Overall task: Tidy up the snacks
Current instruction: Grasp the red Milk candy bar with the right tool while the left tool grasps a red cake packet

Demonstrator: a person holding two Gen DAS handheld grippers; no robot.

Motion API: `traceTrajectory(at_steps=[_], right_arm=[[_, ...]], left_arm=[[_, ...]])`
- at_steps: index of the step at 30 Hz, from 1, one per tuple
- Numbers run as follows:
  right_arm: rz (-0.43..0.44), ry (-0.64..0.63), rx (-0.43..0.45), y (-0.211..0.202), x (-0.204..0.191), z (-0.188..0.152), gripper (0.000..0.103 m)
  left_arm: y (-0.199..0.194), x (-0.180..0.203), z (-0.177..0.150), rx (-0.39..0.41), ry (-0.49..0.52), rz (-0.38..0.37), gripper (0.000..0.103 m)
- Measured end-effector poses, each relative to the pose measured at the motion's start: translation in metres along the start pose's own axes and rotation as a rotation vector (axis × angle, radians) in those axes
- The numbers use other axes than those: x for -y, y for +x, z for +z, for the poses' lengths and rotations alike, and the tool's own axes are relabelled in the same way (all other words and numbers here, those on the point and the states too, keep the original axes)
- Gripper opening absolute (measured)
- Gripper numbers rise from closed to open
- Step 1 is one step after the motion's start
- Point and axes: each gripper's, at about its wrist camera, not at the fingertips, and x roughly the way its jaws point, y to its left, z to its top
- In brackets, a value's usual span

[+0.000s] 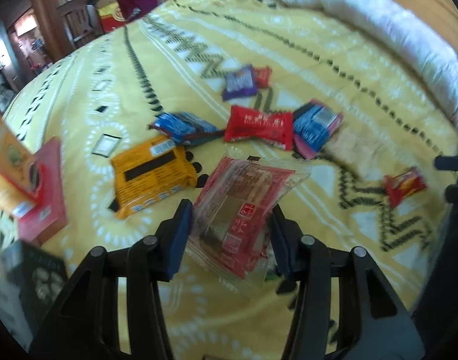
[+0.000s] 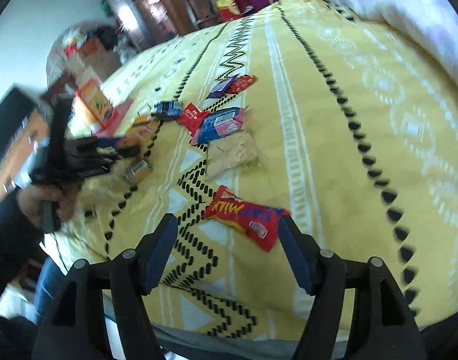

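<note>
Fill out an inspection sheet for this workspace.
Surface: yellow patterned bedspread, white quilt at its far edge.
Job's things: clear-and-red packet; red Oat Milk bar; orange packet; other wrappers scattered.
Clutter: boxes at the bedspread's left edge.
Grippers: left tongs shut on the clear-and-red packet; right tongs open, bar lying just ahead of the pads.
Cables: nothing seen.
Surroundings: wooden furniture.
</note>
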Motion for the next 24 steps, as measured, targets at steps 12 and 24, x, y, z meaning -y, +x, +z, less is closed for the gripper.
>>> traceTrajectory(at_steps=[12, 24], right_arm=[[-0.149, -0.512, -0.397, 0.087, -0.03, 0.02, 0.072], [-0.029, -0.243, -0.156, 0.042, -0.016, 0.031, 0.028]], left_arm=[[-0.064, -0.025, -0.017, 0.089, -0.157, -0.056, 0.05], [-0.075, -0.038, -0.026, 0.116, -0.25, -0.033, 0.05]])
